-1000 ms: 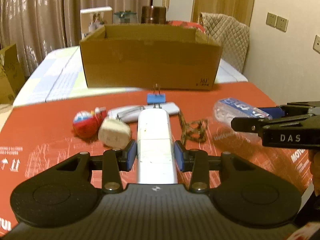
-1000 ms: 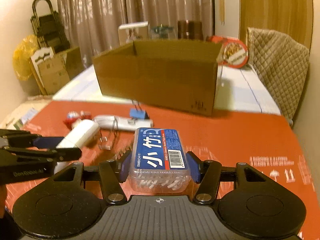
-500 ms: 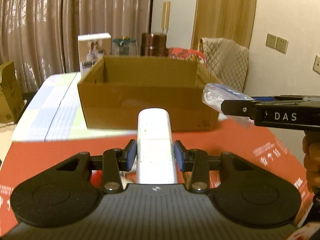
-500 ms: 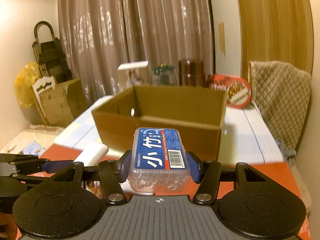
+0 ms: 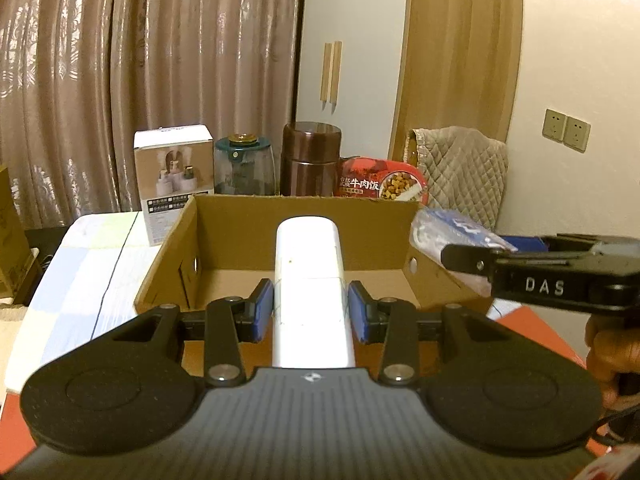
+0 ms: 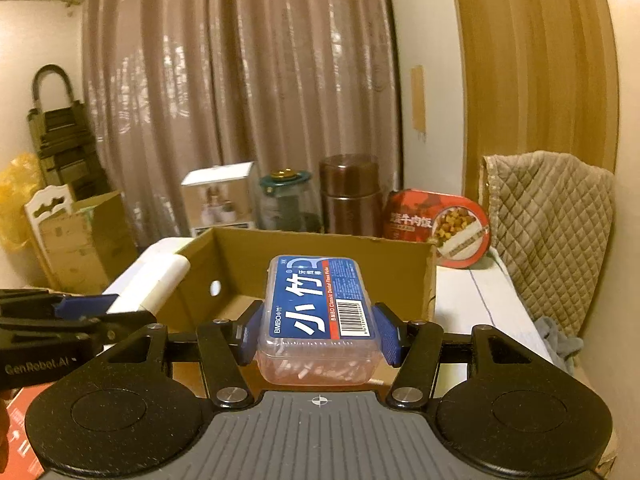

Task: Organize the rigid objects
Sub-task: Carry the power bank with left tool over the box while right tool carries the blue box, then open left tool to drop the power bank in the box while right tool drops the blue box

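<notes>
A: Which step are we on?

B: The carry, I'd judge. The left gripper (image 5: pixel 311 312) has its fingers clamped on a white case (image 5: pixel 310 280), and the right gripper (image 6: pixel 318 330) has its fingers clamped on a clear floss-pick box (image 6: pixel 318 316) with a blue label. Both point at the open cardboard box (image 5: pixel 208 232).

A: Where do the two things sit relative to that box?

B: In the left wrist view the white case runs toward 12 o'clock with its rounded far end over the box's opening. The floss-pick box shows at 3 o'clock, beside the box's right wall. In the right wrist view the floss-pick box overlaps the box's near wall, with the white case out at 9 o'clock.

A: What does the next move call for?

B: Probably bringing each load past the near rim, lowering it toward the floor of the box, then parting the fingers. The two grippers are near each other, so they should keep to separate sides.

A: How do the things look?

B: Rigid, both. The white case is smooth, long and slim, with a seam across its middle. The floss-pick box is transparent, with pale picks heaped inside. The cardboard box looks empty where its floor shows.
</notes>
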Demonstrator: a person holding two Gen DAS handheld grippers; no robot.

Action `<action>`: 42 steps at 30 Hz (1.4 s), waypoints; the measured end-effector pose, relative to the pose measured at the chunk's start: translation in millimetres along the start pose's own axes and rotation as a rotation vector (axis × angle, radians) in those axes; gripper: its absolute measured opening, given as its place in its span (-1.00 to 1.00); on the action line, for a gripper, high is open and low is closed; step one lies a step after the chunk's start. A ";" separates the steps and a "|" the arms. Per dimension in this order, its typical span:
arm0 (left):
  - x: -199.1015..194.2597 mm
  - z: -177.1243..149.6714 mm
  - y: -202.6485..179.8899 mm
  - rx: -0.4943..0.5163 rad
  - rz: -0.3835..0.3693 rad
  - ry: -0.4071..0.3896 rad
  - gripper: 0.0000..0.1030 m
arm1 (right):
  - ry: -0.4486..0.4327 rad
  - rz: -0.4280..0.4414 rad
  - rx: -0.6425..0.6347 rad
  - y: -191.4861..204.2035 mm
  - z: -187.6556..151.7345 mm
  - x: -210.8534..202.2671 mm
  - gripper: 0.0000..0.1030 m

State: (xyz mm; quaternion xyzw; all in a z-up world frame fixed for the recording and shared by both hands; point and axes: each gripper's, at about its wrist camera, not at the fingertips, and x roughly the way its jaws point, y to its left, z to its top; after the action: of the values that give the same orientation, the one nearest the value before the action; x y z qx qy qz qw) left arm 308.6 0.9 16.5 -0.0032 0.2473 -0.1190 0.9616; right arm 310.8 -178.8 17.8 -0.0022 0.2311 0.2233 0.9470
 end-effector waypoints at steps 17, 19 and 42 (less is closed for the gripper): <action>75.1 13.9 39.5 -0.032 -0.015 0.074 -0.32 | 0.082 -0.017 0.034 -8.3 2.6 65.3 0.05; 78.8 13.0 39.8 -0.026 -0.014 0.085 -0.32 | 0.096 -0.019 0.031 -9.3 -0.9 69.3 0.05; 87.7 8.4 45.2 -0.063 -0.017 0.108 -0.34 | 0.123 -0.021 0.031 -9.2 -8.5 77.2 0.05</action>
State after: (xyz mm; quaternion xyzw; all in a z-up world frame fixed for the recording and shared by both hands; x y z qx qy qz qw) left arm 397.3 24.1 -20.7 -0.0292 0.3026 -0.1191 0.9452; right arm 372.3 -155.4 -24.5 -0.0038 0.2923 0.2091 0.9332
